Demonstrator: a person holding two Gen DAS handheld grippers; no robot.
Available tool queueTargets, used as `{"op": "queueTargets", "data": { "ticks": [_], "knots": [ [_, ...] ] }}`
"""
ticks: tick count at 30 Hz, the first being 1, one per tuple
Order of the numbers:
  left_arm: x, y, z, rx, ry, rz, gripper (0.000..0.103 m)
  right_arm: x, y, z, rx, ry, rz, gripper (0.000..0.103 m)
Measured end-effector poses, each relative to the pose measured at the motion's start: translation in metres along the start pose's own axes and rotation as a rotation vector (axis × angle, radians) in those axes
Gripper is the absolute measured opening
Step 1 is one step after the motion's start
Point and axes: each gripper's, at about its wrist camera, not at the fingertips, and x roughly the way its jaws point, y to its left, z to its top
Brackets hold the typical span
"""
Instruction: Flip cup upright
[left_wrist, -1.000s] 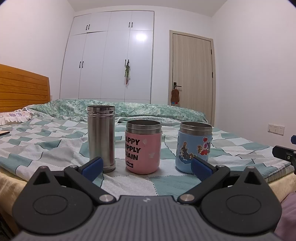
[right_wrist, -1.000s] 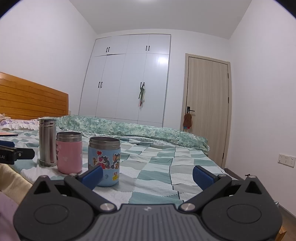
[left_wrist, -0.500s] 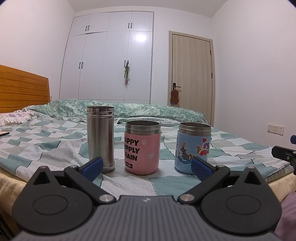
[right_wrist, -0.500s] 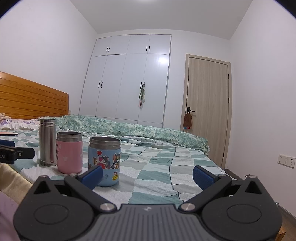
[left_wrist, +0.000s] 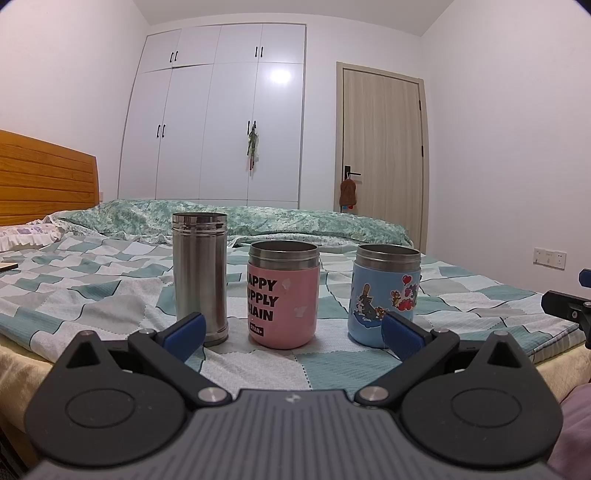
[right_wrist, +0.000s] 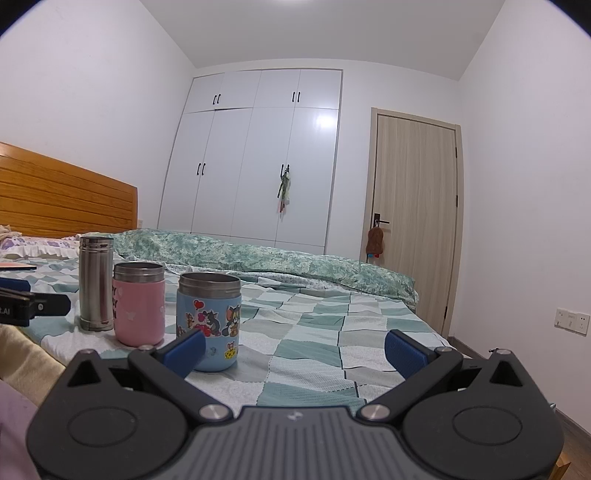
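Observation:
Three cups stand upright in a row on the checked bedspread (left_wrist: 92, 288): a tall steel cup (left_wrist: 200, 273), a pink cup (left_wrist: 282, 295) with black lettering, and a blue cartoon cup (left_wrist: 384, 293). They also show in the right wrist view: steel cup (right_wrist: 96, 284), pink cup (right_wrist: 139, 304), blue cup (right_wrist: 209, 319). My left gripper (left_wrist: 291, 332) is open and empty, just short of the pink cup. My right gripper (right_wrist: 293, 349) is open and empty, to the right of the blue cup. Its left fingertip overlaps that cup in the view.
A wooden headboard (left_wrist: 44, 188) stands at the left. A rolled green quilt (left_wrist: 295, 221) lies across the far side of the bed. White wardrobe (left_wrist: 221, 122) and a door (left_wrist: 382, 158) are behind. The bed's front edge (left_wrist: 22, 354) runs near my grippers.
The left wrist view has shifted very slightly; the cups sit a touch further left in it. Both grippers stay open and the cups have not moved.

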Motion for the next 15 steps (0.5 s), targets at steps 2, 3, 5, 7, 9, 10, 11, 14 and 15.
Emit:
{"op": "queueTargets", "data": {
  "ticks": [2,3,5,7,9,10,11,14,15],
  "knots": [
    [-0.0004,0.0001,-0.0001,-0.001,0.0,0.0,0.103,-0.0001,0.0001,0.0,-0.001,0.0,0.0,0.103],
    [-0.0001,-0.0001,0.0,-0.001,0.0,0.0,0.103,-0.0001,0.0001,0.0,-0.001,0.0,0.0,0.103],
    [-0.0002,0.0,0.0,0.0,0.0,0.0,0.103,-0.0003,0.0002,0.0001,0.0,0.0,0.0,0.103],
    [-0.0004,-0.0001,0.0,0.0,0.0,0.0,0.103,-0.0003,0.0003,0.0001,0.0,0.0,0.0,0.103],
    [-0.0001,-0.0001,0.0,0.0,0.0,0.0,0.103,0.0001,0.0003,-0.0001,-0.001,0.0,0.0,0.103],
    [-0.0003,-0.0001,-0.0001,0.0,0.0,0.0,0.103,-0.0003,0.0004,0.0001,-0.001,0.0,0.0,0.103],
    [-0.0003,-0.0001,-0.0001,0.0,-0.001,0.0,0.103,-0.0001,0.0003,-0.0001,-0.001,0.0,0.0,0.103],
    [-0.0006,-0.0001,-0.0001,0.0,-0.004,-0.006,0.103,-0.0003,0.0004,0.0001,-0.001,0.0,0.0,0.103],
    [-0.0006,0.0001,-0.0001,-0.001,-0.005,-0.01,0.103,-0.0001,0.0004,0.0,-0.001,0.0,0.0,0.103]
  ]
}}
